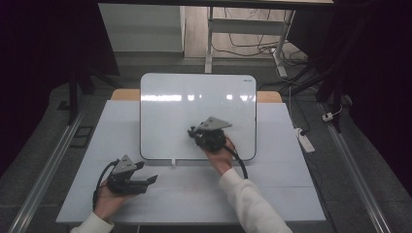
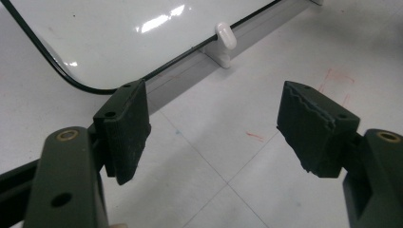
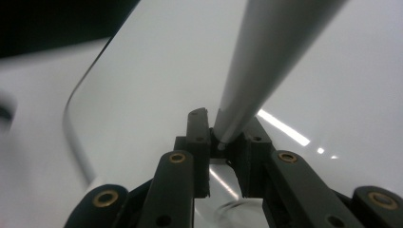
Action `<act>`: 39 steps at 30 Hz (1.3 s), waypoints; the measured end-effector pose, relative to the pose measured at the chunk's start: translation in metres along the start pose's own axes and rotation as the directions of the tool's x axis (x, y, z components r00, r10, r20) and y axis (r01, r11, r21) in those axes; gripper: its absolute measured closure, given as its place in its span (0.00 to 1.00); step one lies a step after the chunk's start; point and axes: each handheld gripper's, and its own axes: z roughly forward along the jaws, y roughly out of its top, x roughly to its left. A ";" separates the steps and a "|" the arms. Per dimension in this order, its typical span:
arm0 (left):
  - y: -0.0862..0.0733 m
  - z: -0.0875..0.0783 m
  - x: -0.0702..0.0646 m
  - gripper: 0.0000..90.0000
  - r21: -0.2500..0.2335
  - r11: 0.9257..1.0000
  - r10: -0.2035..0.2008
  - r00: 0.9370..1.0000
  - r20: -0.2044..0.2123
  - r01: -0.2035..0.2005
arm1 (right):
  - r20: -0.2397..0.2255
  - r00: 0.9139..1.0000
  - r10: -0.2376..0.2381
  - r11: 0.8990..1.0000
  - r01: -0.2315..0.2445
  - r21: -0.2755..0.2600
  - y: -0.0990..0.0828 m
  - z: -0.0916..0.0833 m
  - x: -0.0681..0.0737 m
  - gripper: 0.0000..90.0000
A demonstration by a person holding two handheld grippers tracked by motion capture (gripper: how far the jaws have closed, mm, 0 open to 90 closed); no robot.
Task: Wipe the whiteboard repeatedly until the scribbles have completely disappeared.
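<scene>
A white whiteboard [image 1: 194, 104] with a dark rim lies tilted on the pale table [image 1: 272, 179]. My right gripper [image 1: 197, 132] hovers over the board's lower middle, held by a hand in a white sleeve. In the right gripper view its jaws [image 3: 223, 135] are shut on a pale grey marker-like rod [image 3: 266, 57] that slants up and away over the board's surface [image 3: 157, 85]. My left gripper [image 1: 148, 180] rests low at the table's front left, pointing right. Its jaws [image 2: 214, 128] stand wide open with nothing between them, near the whiteboard's corner [image 2: 119, 33].
A small white peg [image 2: 225, 42] juts from the board's lower ledge. Faint red marks [image 2: 254, 137] dot the table sheet. A white power strip [image 1: 306, 141] lies on the floor to the right, and a desk frame with cables [image 1: 252, 46] stands beyond the table.
</scene>
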 end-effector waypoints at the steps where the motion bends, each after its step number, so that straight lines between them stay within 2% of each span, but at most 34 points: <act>1: 0.000 0.000 0.000 0.30 -0.001 1.000 -0.001 1.000 0.001 0.001 | 0.009 1.000 0.028 0.999 -0.027 -0.020 0.003 0.000 -0.005 0.86; 2: 0.000 0.000 0.000 0.30 -0.001 1.000 -0.002 1.000 0.001 0.002 | 0.014 1.000 0.024 1.000 -0.024 -0.017 0.004 0.001 -0.004 0.86; 3: 0.000 0.001 0.001 0.30 0.000 1.000 -0.003 1.000 0.003 0.003 | 0.009 1.000 0.000 1.000 0.000 0.002 0.005 0.004 0.002 0.86; 5: 0.000 0.002 0.001 0.30 0.003 1.000 -0.002 1.000 0.004 0.002 | -0.053 0.997 -0.061 0.997 0.064 0.045 0.002 0.012 0.016 0.86; 6: 0.000 0.001 0.001 0.30 0.003 1.000 0.000 1.000 0.004 0.000 | -0.053 0.995 -0.088 0.994 0.091 0.053 0.002 0.013 0.019 0.86; 7: 0.000 0.001 0.001 0.30 0.003 1.000 0.000 1.000 0.002 0.000 | -0.042 0.998 -0.037 0.999 0.038 0.019 0.005 0.012 0.008 0.86; 8: 0.000 0.000 0.000 0.30 0.002 1.000 0.000 1.000 0.001 0.000 | -0.042 0.998 -0.037 0.999 0.038 0.019 0.005 0.012 0.008 0.86; 9: 0.000 0.000 0.000 0.30 0.000 1.000 -0.001 1.000 0.001 0.001 | -0.020 1.000 0.012 1.000 -0.013 -0.014 0.006 0.010 0.001 0.86; 10: 0.000 0.000 0.000 0.30 -0.002 1.000 -0.001 1.000 0.001 0.001 | -0.020 1.000 0.012 1.000 -0.013 -0.014 0.006 0.010 0.001 0.86; 11: 0.000 0.000 0.001 0.30 -0.003 1.000 -0.002 1.000 0.001 0.002 | -0.007 1.000 -0.005 1.000 0.005 -0.010 0.006 0.010 0.005 0.86; 13: 0.000 0.000 0.001 0.30 0.000 1.000 -0.001 1.000 0.002 0.001 | -0.041 0.996 -0.081 0.996 0.082 0.042 0.003 0.012 0.017 0.86; 14: 0.000 0.001 0.001 0.30 0.001 1.000 -0.001 1.000 0.003 0.001 | -0.038 0.993 -0.113 0.992 0.116 0.056 0.003 0.011 0.019 0.86; 15: 0.000 0.000 0.001 0.30 0.001 1.000 0.000 1.000 0.002 0.000 | -0.030 0.994 -0.108 0.993 0.109 0.054 0.004 0.009 0.014 0.86; 17: 0.000 -0.001 0.000 0.30 -0.004 1.000 0.000 1.000 0.002 0.000 | 0.021 1.000 -0.009 1.000 0.009 0.000 0.006 0.000 -0.004 0.86; 18: 0.000 -0.001 0.000 0.30 -0.005 1.000 -0.001 1.000 0.001 0.001 | 0.024 0.999 0.028 0.999 -0.028 -0.018 0.005 -0.004 -0.011 0.86; 19: 0.000 -0.001 0.000 0.30 -0.005 1.000 -0.001 1.000 0.001 0.001 | 0.023 1.000 0.005 1.000 -0.005 0.005 0.001 -0.006 -0.006 0.86; 20: 0.000 0.000 0.001 0.30 -0.003 1.000 -0.003 1.000 0.001 0.003 | 0.023 1.000 0.005 1.000 -0.005 0.005 0.001 -0.006 -0.006 0.86; 21: 0.000 0.000 0.001 0.30 -0.001 1.000 -0.003 1.000 0.001 0.003 | -0.039 0.998 -0.049 0.996 0.052 0.070 -0.008 -0.004 0.008 0.86; 22: 0.000 0.001 0.001 0.30 0.000 1.000 -0.003 1.000 0.001 0.003 | -0.039 0.998 -0.049 0.996 0.052 0.070 -0.008 -0.004 0.008 0.86; 23: 0.000 0.001 0.000 0.30 0.000 1.000 -0.002 1.000 0.001 0.002 | -0.053 0.995 -0.083 0.993 0.087 0.085 -0.013 -0.005 0.012 0.86; 24: 0.000 0.000 0.000 0.30 0.000 1.000 0.000 1.000 0.000 0.000 | -0.048 0.994 -0.096 0.991 0.100 0.089 -0.014 -0.008 0.011 0.86; 26: 0.000 0.000 -0.001 0.30 -0.001 1.000 0.001 1.000 -0.001 -0.001 | 0.008 1.000 -0.019 0.999 0.019 0.044 -0.012 -0.018 -0.005 0.86; 27: 0.000 0.000 -0.001 0.30 -0.001 1.000 0.000 1.000 -0.002 0.000 | 0.040 0.999 0.013 1.000 -0.014 0.016 -0.011 -0.022 -0.013 0.86; 28: 0.001 0.000 -0.001 0.30 -0.002 1.000 0.001 1.000 -0.002 -0.001 | 0.066 0.998 0.021 1.000 -0.021 0.005 -0.011 -0.026 -0.016 0.86; 29: 0.001 0.000 -0.001 0.30 -0.002 1.000 0.000 1.000 -0.001 0.000 | 0.071 0.997 0.018 1.000 -0.018 0.002 -0.012 -0.026 -0.014 0.86; 30: 0.001 0.001 -0.001 0.30 -0.002 1.000 0.000 1.000 -0.001 0.000 | 0.032 0.999 -0.019 0.999 0.018 0.044 -0.016 -0.021 -0.002 0.86; 31: 0.001 0.001 -0.001 0.30 -0.001 1.000 0.000 1.000 -0.002 0.000 | 0.032 0.999 -0.019 0.999 0.018 0.044 -0.016 -0.021 -0.002 0.86; 33: 0.001 0.002 -0.001 0.30 0.003 1.000 0.002 1.000 -0.001 -0.002 | -0.023 0.998 -0.060 0.995 0.062 0.077 -0.021 -0.015 0.011 0.86; 34: 0.001 0.001 -0.001 0.30 0.001 1.000 0.002 1.000 -0.002 -0.002 | -0.024 0.997 -0.074 0.994 0.075 0.078 -0.022 -0.015 0.011 0.86; 35: 0.001 0.000 -0.001 0.30 -0.001 1.000 0.001 1.000 -0.002 -0.001 | -0.027 0.997 -0.068 0.995 0.070 0.077 -0.020 -0.016 0.007 0.86; 37: 0.001 0.000 -0.001 0.30 -0.005 1.000 -0.002 1.000 -0.002 0.002 | 0.042 0.999 -0.022 0.999 0.021 0.033 -0.018 -0.024 -0.005 0.86; 38: 0.001 0.000 -0.001 0.30 -0.005 1.000 -0.003 1.000 -0.002 0.003 | 0.061 0.998 0.019 1.000 -0.019 0.007 -0.019 -0.026 -0.007 0.86; 39: 0.001 0.000 -0.001 0.30 -0.004 1.000 -0.002 1.000 -0.002 0.002 | 0.061 0.998 0.019 1.000 -0.019 0.007 -0.019 -0.026 -0.007 0.86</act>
